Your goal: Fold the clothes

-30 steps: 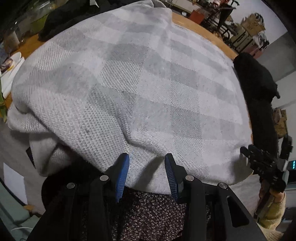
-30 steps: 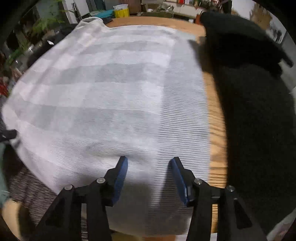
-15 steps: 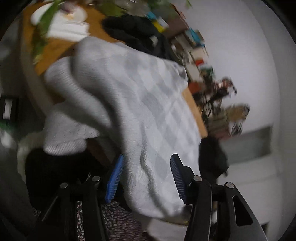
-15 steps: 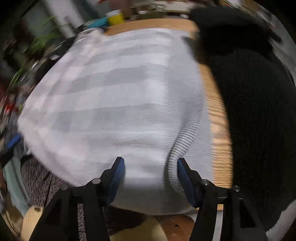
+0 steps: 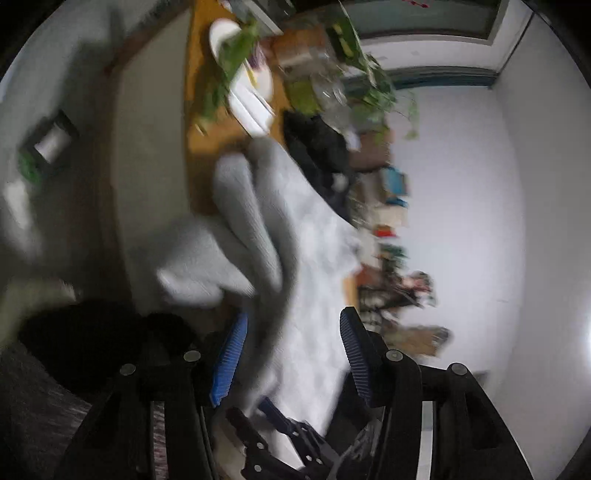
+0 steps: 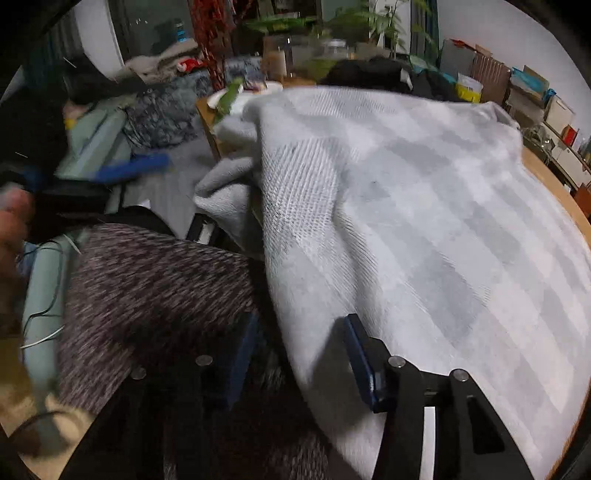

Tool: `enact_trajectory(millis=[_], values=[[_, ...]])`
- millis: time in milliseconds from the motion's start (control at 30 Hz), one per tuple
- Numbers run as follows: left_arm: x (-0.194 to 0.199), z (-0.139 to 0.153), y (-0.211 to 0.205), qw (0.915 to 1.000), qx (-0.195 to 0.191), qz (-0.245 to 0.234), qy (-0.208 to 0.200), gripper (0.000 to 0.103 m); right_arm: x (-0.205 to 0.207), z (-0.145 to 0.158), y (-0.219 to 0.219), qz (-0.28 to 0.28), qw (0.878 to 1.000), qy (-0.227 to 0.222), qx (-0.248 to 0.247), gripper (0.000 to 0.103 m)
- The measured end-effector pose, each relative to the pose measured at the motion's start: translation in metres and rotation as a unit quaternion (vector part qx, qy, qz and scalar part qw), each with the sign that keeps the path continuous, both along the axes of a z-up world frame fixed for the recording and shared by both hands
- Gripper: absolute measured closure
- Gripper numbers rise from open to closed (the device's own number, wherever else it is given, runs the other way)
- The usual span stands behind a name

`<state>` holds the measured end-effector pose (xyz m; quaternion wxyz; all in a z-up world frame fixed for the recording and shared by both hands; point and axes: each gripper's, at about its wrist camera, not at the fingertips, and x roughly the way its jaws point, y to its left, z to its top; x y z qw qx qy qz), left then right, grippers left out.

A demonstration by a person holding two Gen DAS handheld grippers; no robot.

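A grey checked sweater point(image 6: 424, 206) is spread over the round wooden table point(image 6: 554, 184). Its near edge hangs off toward a person's lap, and one sleeve point(image 6: 225, 192) droops at the left. My right gripper point(image 6: 301, 332) straddles that hanging edge. Its jaws are closing with the fabric between them, and the pads do not visibly pinch it. The left wrist view is rolled and blurred. There my left gripper point(image 5: 291, 354) stands open around the sweater point(image 5: 317, 266) at its hem. The right gripper's fingers point(image 5: 273, 411) show just below it. My left gripper's blue fingers point(image 6: 129, 170) blur past at the left.
A black garment point(image 5: 317, 144) lies at the table's far side, also visible as a black garment point(image 6: 369, 70) in the right wrist view. Plants point(image 5: 236, 55), jars and a white plate point(image 5: 221, 33) crowd that end. A person's speckled lap point(image 6: 155, 280) sits under both grippers.
Both grippers slid left along the sweater's near edge and rolled. The black garment on the right has left the right view. The sweater's left sleeve and corner have come into view.
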<state>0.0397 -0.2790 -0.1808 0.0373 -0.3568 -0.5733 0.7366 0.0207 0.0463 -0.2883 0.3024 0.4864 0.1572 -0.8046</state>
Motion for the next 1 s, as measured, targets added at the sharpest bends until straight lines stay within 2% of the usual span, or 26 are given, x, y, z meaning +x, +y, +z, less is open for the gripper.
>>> enact_trajectory(millis=[67, 133, 233, 300, 367, 433, 467, 500, 533, 567, 600, 833, 933, 1000], values=[[-0.013, -0.011, 0.000, 0.9997, 0.016, -0.002, -0.020, 0.049, -0.001, 0.000, -0.004, -0.005, 1.000, 0.014, 0.003, 0.049], [-0.028, -0.025, 0.005, 0.9982, 0.043, -0.010, -0.042, 0.049, -0.007, 0.001, 0.000, -0.012, 1.000, 0.003, -0.008, 0.047], [-0.051, -0.046, 0.013, 0.9945, 0.055, -0.028, -0.085, 0.049, -0.015, 0.002, 0.013, -0.031, 0.999, -0.015, -0.018, 0.044], [-0.062, -0.049, 0.022, 0.9933, 0.043, -0.034, -0.102, 0.049, -0.017, 0.003, 0.023, -0.044, 0.998, -0.026, -0.026, 0.043], [-0.074, -0.050, 0.029, 0.9914, 0.012, -0.035, -0.125, 0.048, -0.016, 0.003, 0.031, -0.052, 0.997, -0.034, -0.041, 0.042], [-0.082, -0.051, 0.034, 0.9892, -0.004, -0.027, -0.144, 0.045, -0.018, 0.002, 0.034, -0.057, 0.996, -0.039, -0.047, 0.040], [-0.083, -0.052, 0.034, 0.9888, -0.005, -0.024, -0.147, 0.045, -0.020, 0.001, 0.035, -0.060, 0.996, -0.041, -0.048, 0.040], [-0.083, -0.054, 0.035, 0.9887, -0.003, -0.022, -0.148, 0.051, -0.021, 0.001, 0.036, -0.064, 0.996, -0.043, -0.053, 0.039], [-0.081, -0.053, 0.034, 0.9904, 0.000, -0.023, -0.136, 0.066, -0.023, 0.000, 0.037, -0.068, 0.995, -0.046, -0.057, 0.038], [-0.078, -0.051, 0.031, 0.9927, 0.003, -0.025, -0.118, 0.074, -0.025, 0.000, 0.038, -0.070, 0.994, -0.049, -0.060, 0.037], [-0.075, -0.049, 0.029, 0.9946, 0.005, -0.027, -0.100, 0.090, -0.026, -0.001, 0.039, -0.073, 0.994, -0.052, -0.063, 0.037], [-0.013, -0.015, -0.006, 0.9983, -0.055, 0.010, -0.018, 0.098, -0.020, 0.010, 0.052, -0.086, 0.994, -0.048, -0.054, 0.033], [0.022, 0.009, -0.031, 0.9955, -0.082, 0.043, 0.021, 0.098, -0.006, 0.018, 0.062, -0.095, 0.993, -0.047, -0.051, 0.033], [0.042, 0.037, -0.046, 0.9901, -0.113, 0.064, 0.052, 0.098, 0.012, 0.027, 0.074, -0.100, 0.993, -0.050, -0.049, 0.033]])
